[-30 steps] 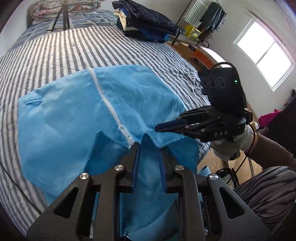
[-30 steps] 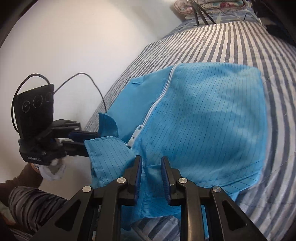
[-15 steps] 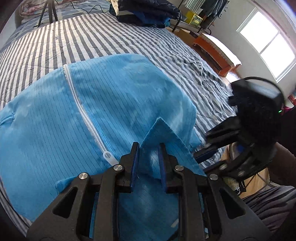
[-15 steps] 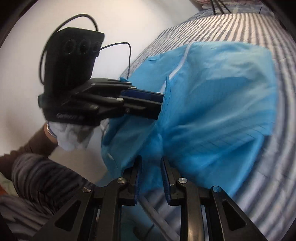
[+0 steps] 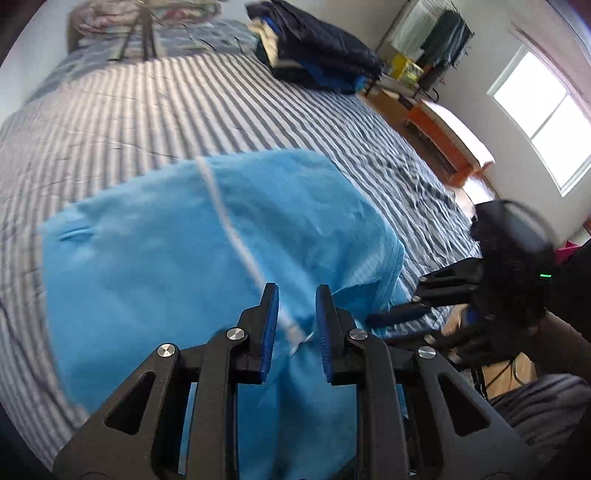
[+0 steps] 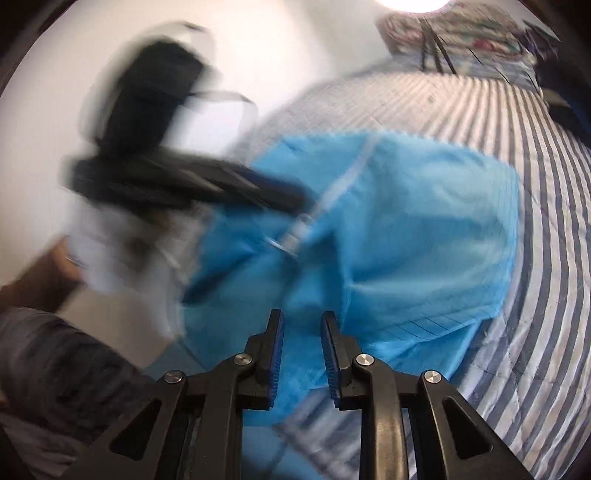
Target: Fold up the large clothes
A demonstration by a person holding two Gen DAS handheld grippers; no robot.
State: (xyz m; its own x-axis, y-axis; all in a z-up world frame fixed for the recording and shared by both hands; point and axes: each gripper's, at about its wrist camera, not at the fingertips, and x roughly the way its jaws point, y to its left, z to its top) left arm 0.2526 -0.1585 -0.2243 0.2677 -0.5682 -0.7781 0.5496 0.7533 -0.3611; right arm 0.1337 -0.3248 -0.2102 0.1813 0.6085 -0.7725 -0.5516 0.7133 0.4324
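A large bright blue garment with a white zipper lies on the striped bed; it also shows in the right wrist view. My left gripper has its jaws a little apart, with blue cloth and the zipper's end between them near the collar. My right gripper has its jaws a little apart with the garment's near edge between them. In the left wrist view the right gripper reaches in from the right at the garment's edge. Both views are blurred by motion.
A pile of dark folded clothes sits at the bed's far right. A tripod stands at the head of the bed. An orange bench, a clothes rack and a window are on the right.
Both grippers have moved fast, blurring the views. The left gripper has drawn back, so more of the bed shows. The right gripper has dropped lower relative to the left one.
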